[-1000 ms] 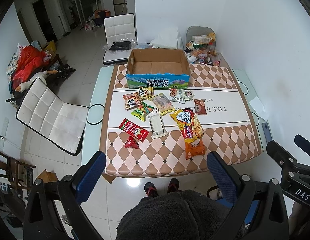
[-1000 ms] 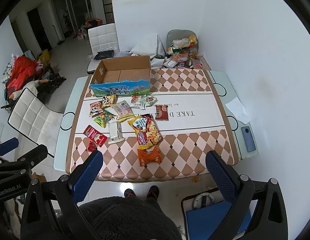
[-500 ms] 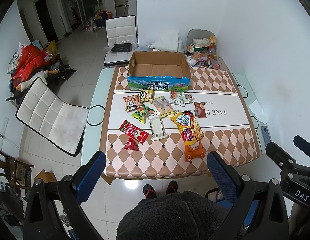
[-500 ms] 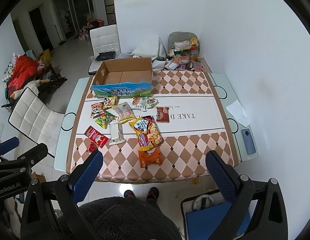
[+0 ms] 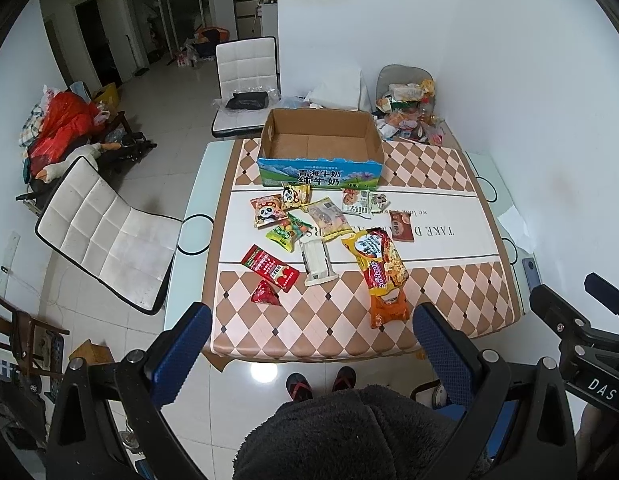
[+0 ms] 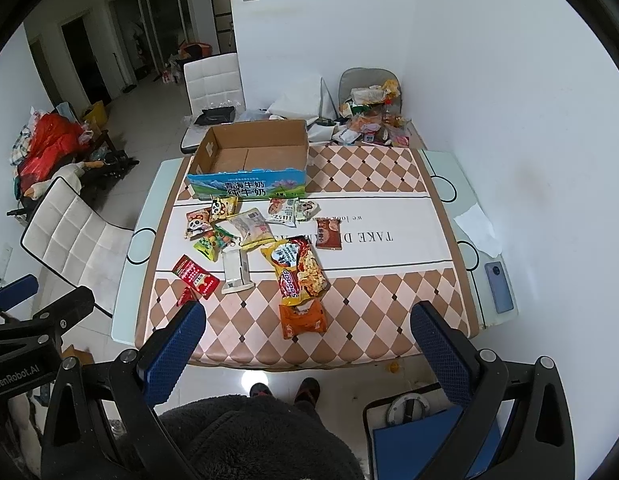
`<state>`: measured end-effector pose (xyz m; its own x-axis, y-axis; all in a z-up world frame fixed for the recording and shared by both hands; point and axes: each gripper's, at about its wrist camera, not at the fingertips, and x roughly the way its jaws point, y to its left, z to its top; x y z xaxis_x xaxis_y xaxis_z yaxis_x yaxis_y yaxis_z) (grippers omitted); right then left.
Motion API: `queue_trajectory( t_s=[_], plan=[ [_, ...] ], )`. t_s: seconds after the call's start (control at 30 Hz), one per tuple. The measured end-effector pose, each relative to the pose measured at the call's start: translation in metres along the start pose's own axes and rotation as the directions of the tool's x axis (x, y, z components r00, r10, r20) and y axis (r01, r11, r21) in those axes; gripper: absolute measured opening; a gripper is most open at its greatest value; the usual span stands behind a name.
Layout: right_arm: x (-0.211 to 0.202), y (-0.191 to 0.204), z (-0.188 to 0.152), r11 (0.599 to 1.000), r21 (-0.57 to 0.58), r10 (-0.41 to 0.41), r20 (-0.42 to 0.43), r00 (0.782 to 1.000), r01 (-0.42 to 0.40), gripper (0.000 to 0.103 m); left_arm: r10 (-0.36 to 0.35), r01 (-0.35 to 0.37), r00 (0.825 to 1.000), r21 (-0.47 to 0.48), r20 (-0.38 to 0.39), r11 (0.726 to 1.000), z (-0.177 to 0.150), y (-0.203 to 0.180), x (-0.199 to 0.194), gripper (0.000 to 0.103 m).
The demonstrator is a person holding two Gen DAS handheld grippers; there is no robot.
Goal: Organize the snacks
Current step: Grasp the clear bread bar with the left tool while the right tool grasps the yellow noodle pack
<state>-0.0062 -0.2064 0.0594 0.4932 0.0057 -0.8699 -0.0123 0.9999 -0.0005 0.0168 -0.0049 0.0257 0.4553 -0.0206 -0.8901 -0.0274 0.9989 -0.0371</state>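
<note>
Snacks scattered on a checked table [image 5: 429, 296], both grippers held spread and empty above its near edge.

One open cardboard box [image 5: 319, 152] is seen at the far side, empty; about twelve snack packets [image 5: 383, 260] are spread just before it, among them one orange packet [image 6: 303, 318] nearest. The left gripper [image 5: 311, 344] and right gripper [image 6: 309, 340] are held wide apart, gripping nothing.

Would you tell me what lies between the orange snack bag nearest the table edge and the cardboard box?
In both views, the large yellow-red chip bag lies directly beyond the orange snack bag, then smaller packets before the cardboard box.
</note>
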Motion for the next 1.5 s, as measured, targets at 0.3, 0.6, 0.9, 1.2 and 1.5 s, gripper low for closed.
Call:
queue_trajectory(
  t_s=[0.3, 0.6, 0.9, 1.2, 1.5],
  plan=[
    [0.008, -0.002, -0.006, 1.0, 0.008, 0.021, -0.011, 1.0, -0.021, 0.103, -0.005, 0.005, 1.0, -0.016, 0.009, 1.0, -0.012, 0.0, 0.01, 0.103],
    [0.102, -0.014, -0.003, 0.993, 0.087, 0.088, -0.13, 0.988, -0.077, 0.103, 0.047, -0.054, 0.996, -0.098, -0.071, 0.994, -0.001, 0.008, 0.097, 0.103],
    [0.284, -0.022, 0.006, 0.996, 0.071, 0.066, -0.327, 0.943, -0.045, 0.103, 0.068, -0.114, 0.947, -0.131, -0.314, 0.985, 0.004, 0.022, 0.246, 0.103],
    [0.446, -0.004, 0.006, 0.997, 0.012, 0.072, -0.497, 0.864, -0.077, 0.103, -0.04, -0.088, 0.863, -0.226, -0.504, 0.97, 0.016, 0.031, 0.394, 0.102],
    [0.523, 0.016, 0.01, 0.993, -0.027, 0.077, -0.592, 0.802, -0.115, 0.103, -0.105, -0.068, 0.802, -0.264, -0.589, 0.962, 0.016, 0.03, 0.477, 0.097]
  ],
)
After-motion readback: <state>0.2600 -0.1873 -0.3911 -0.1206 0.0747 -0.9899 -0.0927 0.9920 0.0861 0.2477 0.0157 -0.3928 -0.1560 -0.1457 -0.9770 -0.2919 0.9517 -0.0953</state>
